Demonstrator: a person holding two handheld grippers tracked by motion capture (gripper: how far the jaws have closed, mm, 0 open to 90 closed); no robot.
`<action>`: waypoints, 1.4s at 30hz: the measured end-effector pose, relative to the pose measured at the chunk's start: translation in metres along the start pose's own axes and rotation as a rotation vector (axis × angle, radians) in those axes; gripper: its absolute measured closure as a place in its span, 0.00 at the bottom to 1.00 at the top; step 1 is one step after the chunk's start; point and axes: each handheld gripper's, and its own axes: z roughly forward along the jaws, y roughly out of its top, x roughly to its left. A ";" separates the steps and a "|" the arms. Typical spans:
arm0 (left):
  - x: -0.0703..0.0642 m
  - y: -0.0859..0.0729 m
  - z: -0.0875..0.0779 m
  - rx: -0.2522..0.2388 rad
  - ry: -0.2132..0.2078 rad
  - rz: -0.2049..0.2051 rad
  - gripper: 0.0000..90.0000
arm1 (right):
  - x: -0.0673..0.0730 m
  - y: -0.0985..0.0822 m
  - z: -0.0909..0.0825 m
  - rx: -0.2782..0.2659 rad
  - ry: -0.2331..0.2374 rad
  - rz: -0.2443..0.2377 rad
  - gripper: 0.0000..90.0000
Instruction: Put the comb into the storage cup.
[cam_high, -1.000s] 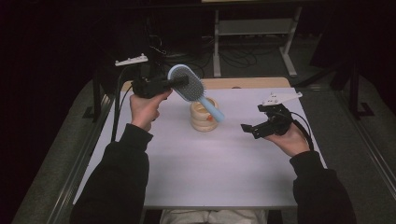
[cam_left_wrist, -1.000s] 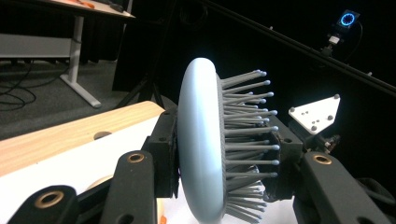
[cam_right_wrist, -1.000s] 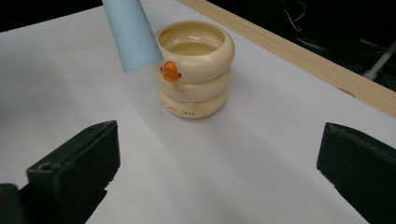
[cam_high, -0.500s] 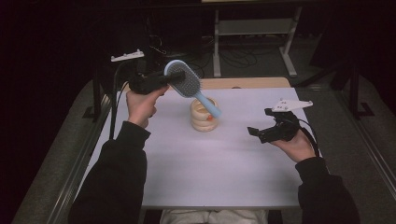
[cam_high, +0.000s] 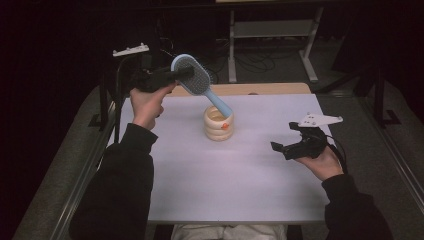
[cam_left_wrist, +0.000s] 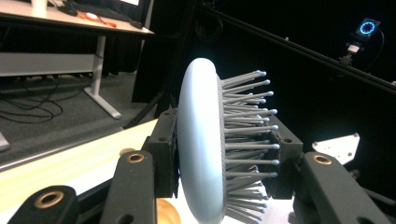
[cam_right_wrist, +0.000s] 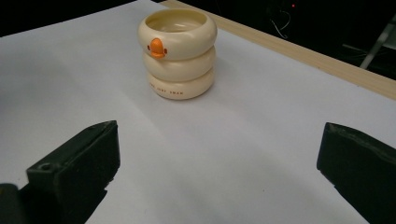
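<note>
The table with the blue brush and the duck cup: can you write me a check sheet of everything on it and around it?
Surface: white sheet over a wooden table, flat, bare apart from the holder.
Job's things: light blue plastic hairbrush with grey bristles, lifted and tilted, handle end over the holder's mouth; cream ringed holder with an orange duck beak, upright near the middle.
Clutter: nothing seen.
Grippers: left hand-held gripper shut on the brush head, back and bristles between the pads; right hand-held gripper open, empty, low over the sheet, facing the holder.
Cables: black cable hanging from the left gripper; loose cables on the floor behind.
Surroundings: dark room, grey desk frame behind the table.
</note>
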 end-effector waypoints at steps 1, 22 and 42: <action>0.000 0.001 0.001 -0.002 -0.003 -0.002 0.61 | 0.000 -0.002 -0.001 -0.004 -0.002 0.003 0.00; 0.007 0.008 0.013 -0.002 0.045 0.016 0.61 | -0.002 -0.039 -0.021 0.000 -0.009 0.027 0.00; 0.012 -0.002 0.035 0.062 0.117 0.101 0.61 | -0.006 -0.058 -0.027 0.006 0.008 0.064 0.00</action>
